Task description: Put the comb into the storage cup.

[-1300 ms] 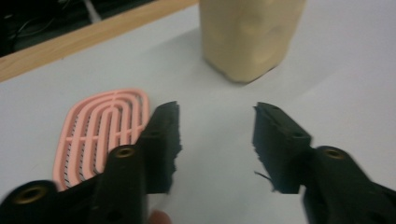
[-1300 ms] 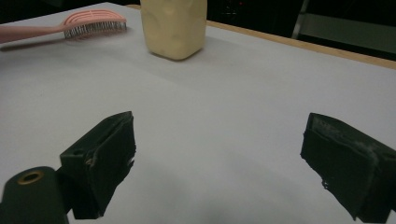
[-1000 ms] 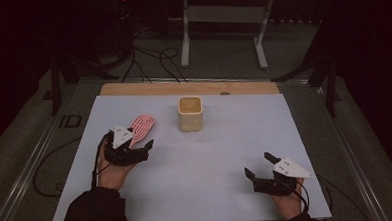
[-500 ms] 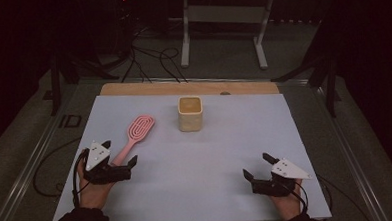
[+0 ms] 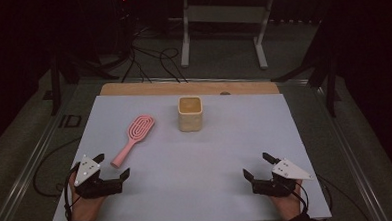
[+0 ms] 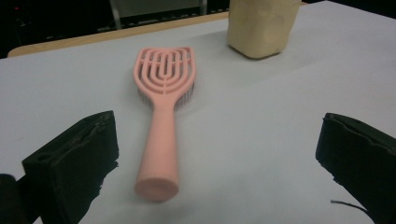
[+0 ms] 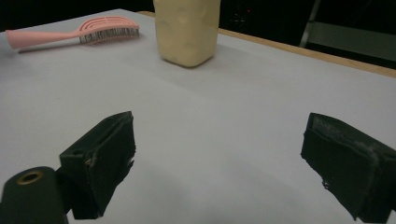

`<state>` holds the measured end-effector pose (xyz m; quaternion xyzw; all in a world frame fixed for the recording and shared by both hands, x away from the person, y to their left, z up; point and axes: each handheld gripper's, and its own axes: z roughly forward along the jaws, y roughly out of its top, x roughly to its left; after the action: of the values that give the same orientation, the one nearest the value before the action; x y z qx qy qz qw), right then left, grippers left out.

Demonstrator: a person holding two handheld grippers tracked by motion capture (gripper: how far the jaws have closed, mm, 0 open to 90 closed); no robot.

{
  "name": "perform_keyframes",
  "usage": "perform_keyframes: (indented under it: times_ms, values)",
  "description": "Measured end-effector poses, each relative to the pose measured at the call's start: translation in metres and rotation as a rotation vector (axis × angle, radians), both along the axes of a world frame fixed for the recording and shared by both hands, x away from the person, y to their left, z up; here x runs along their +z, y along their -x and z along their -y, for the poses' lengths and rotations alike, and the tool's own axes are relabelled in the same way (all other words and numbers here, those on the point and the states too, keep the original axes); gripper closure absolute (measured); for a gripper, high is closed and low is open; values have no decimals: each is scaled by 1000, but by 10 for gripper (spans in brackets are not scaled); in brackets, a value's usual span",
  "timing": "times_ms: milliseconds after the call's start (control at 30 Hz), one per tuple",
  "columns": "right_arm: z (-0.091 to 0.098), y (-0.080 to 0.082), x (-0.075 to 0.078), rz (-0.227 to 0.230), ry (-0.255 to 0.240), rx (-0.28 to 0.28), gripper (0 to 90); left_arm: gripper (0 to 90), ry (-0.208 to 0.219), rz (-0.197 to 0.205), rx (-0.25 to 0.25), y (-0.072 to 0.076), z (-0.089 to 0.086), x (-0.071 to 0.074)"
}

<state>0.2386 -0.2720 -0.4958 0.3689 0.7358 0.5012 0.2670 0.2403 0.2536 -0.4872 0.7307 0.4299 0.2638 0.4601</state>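
Observation:
A pink hairbrush (image 5: 134, 138) lies flat on the white tabletop (image 5: 197, 190), left of a cream square cup (image 5: 190, 113). My left gripper (image 5: 113, 164) rests at the near left, its jaws just opened wide. In the left gripper view the hairbrush (image 6: 161, 121) points its handle end into the gap of my left gripper (image 6: 219, 158), and neither pad touches it. The cup (image 6: 261, 25) stands beyond. My right gripper (image 5: 256, 165) sits open at the near right, holding nothing. In the right gripper view the gap of my right gripper (image 7: 219, 158) frames bare table, with the cup (image 7: 187, 30) and brush (image 7: 79, 30) far off.
A wooden strip (image 5: 188, 87) runs along the table's far edge. Beyond it stand a white metal frame (image 5: 220, 27) and cables (image 5: 146, 57) on the dark floor. A metal rail (image 5: 31, 162) borders the table's left side.
My left gripper was at the brush's handle a second ago. It has let go and drawn back toward the near left edge, leaving the brush on the table. The right gripper has stayed put.

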Motion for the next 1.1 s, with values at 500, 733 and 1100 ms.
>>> perform_keyframes:
  times_ms: [500,733,1100]
  values:
    - [-4,0,0,4,-4,23,96,0,34,35,36,8,-7,-4]
    - [-3,-1,0,10,-11,24,95,0,30,43,30,7,-3,-3]
    - [-3,-1,-1,12,-7,24,96,0,26,24,17,5,0,-4]
